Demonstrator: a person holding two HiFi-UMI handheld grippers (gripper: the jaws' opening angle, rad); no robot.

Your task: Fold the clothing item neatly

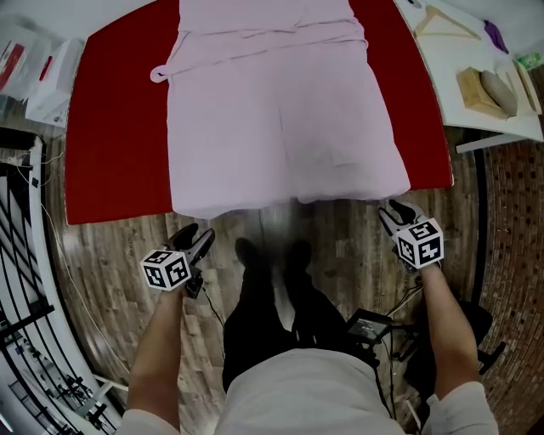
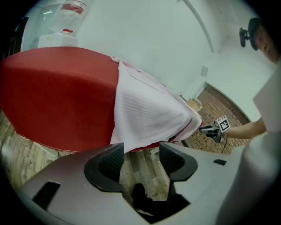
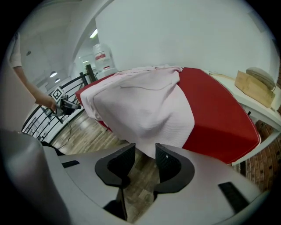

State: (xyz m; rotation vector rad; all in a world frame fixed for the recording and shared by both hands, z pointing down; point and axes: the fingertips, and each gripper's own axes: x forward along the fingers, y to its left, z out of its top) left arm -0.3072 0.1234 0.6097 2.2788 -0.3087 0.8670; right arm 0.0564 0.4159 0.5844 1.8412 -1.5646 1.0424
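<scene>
A pale pink garment [image 1: 280,110] lies flat on the red table [image 1: 110,127], its hem draped over the near edge. My left gripper [image 1: 194,240] hovers just below the hem's left corner, jaws open and empty. My right gripper [image 1: 393,212] sits by the hem's right corner, also open with nothing between its fingers. In the left gripper view the garment [image 2: 145,114] hangs ahead of the open left gripper [image 2: 141,154], apart from it. In the right gripper view the cloth corner [image 3: 153,132] hangs just beyond the open right gripper [image 3: 145,158]; no pad presses on it.
A white side table [image 1: 476,127] at right carries a wooden hanger [image 1: 446,24] and a wooden block [image 1: 480,92]. White boxes [image 1: 47,68] stand at the left, above a black railing [image 1: 21,280]. The person's legs [image 1: 272,297] stand on wooden floor between the grippers.
</scene>
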